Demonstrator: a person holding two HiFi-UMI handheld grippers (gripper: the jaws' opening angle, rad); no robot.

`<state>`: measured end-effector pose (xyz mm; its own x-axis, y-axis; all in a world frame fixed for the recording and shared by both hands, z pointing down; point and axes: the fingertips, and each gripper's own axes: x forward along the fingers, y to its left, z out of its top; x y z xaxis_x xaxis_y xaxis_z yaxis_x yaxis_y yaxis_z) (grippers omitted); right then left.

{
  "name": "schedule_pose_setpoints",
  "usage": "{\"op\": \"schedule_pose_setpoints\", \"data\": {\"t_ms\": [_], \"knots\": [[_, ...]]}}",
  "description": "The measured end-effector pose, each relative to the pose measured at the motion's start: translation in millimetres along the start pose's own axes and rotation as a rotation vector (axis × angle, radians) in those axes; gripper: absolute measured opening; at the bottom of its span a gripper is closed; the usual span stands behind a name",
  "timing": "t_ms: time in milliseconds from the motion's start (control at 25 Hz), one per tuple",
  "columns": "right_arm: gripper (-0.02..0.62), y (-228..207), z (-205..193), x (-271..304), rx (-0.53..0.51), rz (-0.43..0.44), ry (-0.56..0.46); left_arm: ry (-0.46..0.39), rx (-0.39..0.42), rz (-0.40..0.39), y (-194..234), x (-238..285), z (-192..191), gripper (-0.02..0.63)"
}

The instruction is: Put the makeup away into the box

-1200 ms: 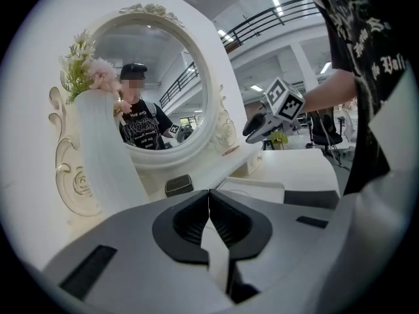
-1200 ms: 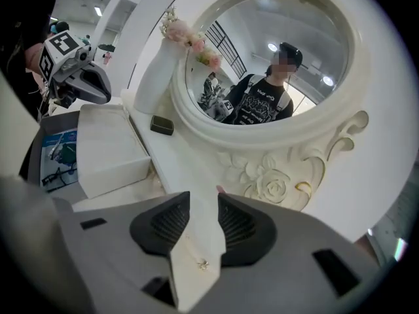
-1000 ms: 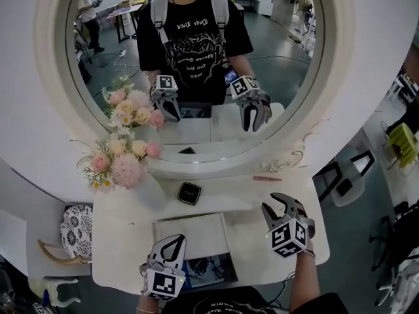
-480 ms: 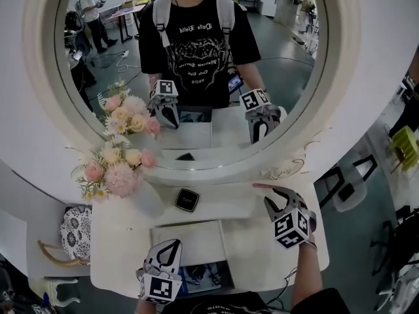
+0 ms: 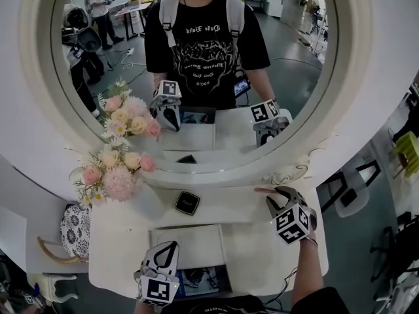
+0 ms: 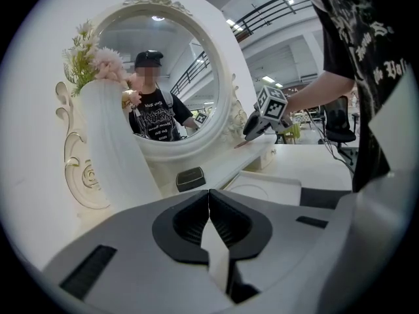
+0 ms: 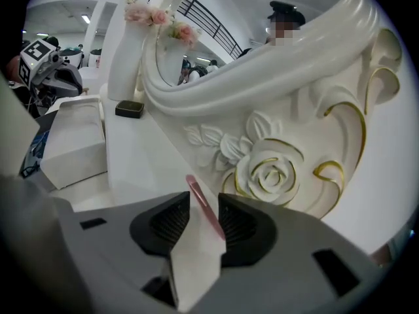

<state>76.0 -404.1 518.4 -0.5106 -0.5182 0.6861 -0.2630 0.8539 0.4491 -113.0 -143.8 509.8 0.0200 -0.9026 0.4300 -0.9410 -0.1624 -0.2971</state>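
Observation:
A thin pink makeup pencil (image 5: 263, 190) (image 7: 195, 187) lies on the vanity's back ledge under the mirror frame. My right gripper (image 5: 276, 197) (image 7: 204, 201) is open, its jaws on either side of the pencil's near end, not closed on it. A black compact (image 5: 187, 203) (image 6: 190, 178) (image 7: 129, 108) sits on the ledge near the vase. The white box (image 5: 190, 238) (image 6: 270, 190) (image 7: 75, 139) stands at the table's front, with several items in its open near part. My left gripper (image 5: 170, 247) (image 6: 209, 196) is shut and empty beside the box's front left.
A white vase (image 5: 148, 193) (image 6: 111, 150) of pink flowers stands at the back left. The big round mirror (image 5: 196, 70) with its carved rose frame (image 7: 272, 169) rises right behind the ledge. A patterned bag (image 5: 75, 222) hangs off the table's left side.
My right gripper has moved back and slightly left to the ledge, bringing its jaws around the pink pencil. The left gripper has hardly moved.

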Motion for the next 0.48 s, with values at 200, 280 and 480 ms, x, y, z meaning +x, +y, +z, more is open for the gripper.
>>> {"op": "schedule_pose_setpoints", "data": {"t_ms": [200, 280, 480], "knots": [[0.130, -3, -3, 7, -0.004, 0.017, 0.008, 0.006, -0.021, 0.018, 2, 2, 1, 0.015], [0.131, -5, -5, 9, -0.012, 0.020, 0.014, 0.005, -0.028, 0.017, 1, 3, 1, 0.015], [0.132, -7, -7, 14, -0.014, 0.048, 0.019, -0.007, -0.035, 0.023, 5, 7, 6, 0.015]]}}
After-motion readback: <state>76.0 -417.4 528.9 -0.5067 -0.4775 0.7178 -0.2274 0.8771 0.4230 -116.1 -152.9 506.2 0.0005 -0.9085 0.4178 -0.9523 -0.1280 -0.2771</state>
